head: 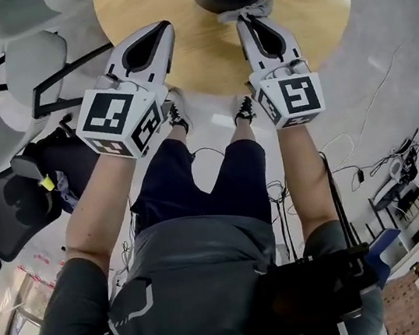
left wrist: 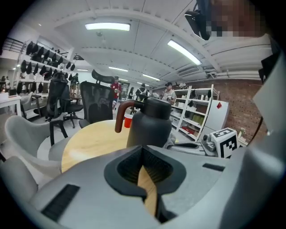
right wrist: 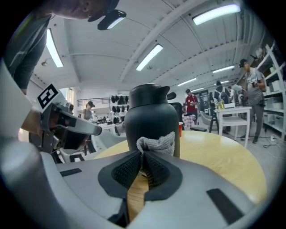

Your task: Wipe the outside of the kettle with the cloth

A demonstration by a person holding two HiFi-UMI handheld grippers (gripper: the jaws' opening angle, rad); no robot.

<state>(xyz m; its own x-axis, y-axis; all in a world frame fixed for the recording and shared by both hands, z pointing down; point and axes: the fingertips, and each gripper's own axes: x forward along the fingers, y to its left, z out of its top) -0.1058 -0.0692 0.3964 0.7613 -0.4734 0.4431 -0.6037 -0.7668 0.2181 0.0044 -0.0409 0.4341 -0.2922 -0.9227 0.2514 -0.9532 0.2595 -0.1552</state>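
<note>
One cloth (right wrist: 156, 142) clenched in right tool (right wrist: 142, 154), at kettle (right wrist: 149, 118) near side; left tool (left wrist: 143, 150) clenched empty, left of kettle. Risk: unbraced kettle slides across desk (head: 199, 54) under wiping push.

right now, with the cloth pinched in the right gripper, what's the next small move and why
Probably ease the right gripper forward so the cloth presses the kettle, then stroke. The gripper is shut on the cloth just before the kettle wall; contact is unclear.
</note>
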